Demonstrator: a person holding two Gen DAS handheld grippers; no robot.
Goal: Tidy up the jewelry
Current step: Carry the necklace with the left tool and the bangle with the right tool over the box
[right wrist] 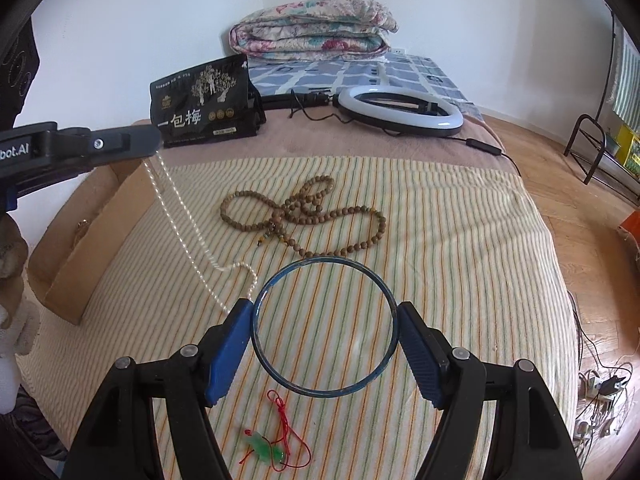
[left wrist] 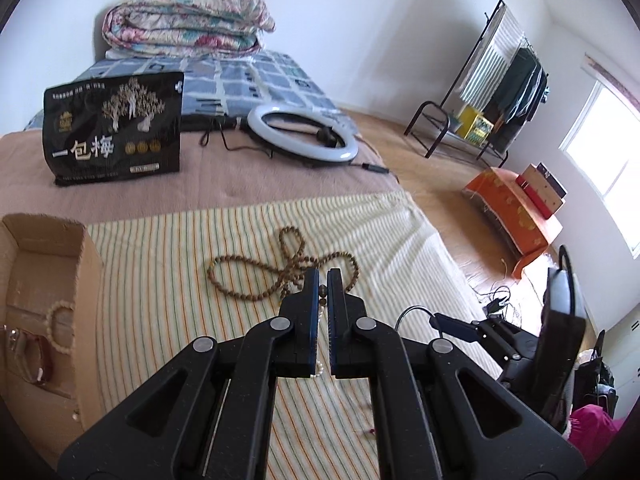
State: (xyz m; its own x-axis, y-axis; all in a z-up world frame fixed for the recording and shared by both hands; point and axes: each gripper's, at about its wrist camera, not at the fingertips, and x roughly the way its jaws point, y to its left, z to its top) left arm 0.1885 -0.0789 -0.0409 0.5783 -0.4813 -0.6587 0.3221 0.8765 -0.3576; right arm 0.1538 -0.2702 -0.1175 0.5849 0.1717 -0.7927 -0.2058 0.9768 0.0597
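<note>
My left gripper [left wrist: 323, 276] is shut on a white pearl necklace [right wrist: 188, 220]; in the right wrist view it [right wrist: 154, 142] holds the strand up, the lower end trailing on the striped cloth [right wrist: 460, 240]. My right gripper [right wrist: 325, 316] is shut on a blue bangle [right wrist: 320, 392], pads pressing its two sides, just above the cloth. A brown bead necklace [left wrist: 256, 268] lies coiled mid-cloth, also in the right wrist view [right wrist: 312, 216]. A green jade pendant on red cord [right wrist: 266, 448] lies below the bangle. A cardboard box [left wrist: 48, 300] at left holds a bead bracelet [left wrist: 56, 328].
A black snack bag [left wrist: 116, 124], a ring light [left wrist: 304, 132] with cables and a folded quilt [left wrist: 188, 20] sit further back on the bed. The bed's right edge drops to a wood floor with an orange stool [left wrist: 516, 212] and a clothes rack [left wrist: 500, 80].
</note>
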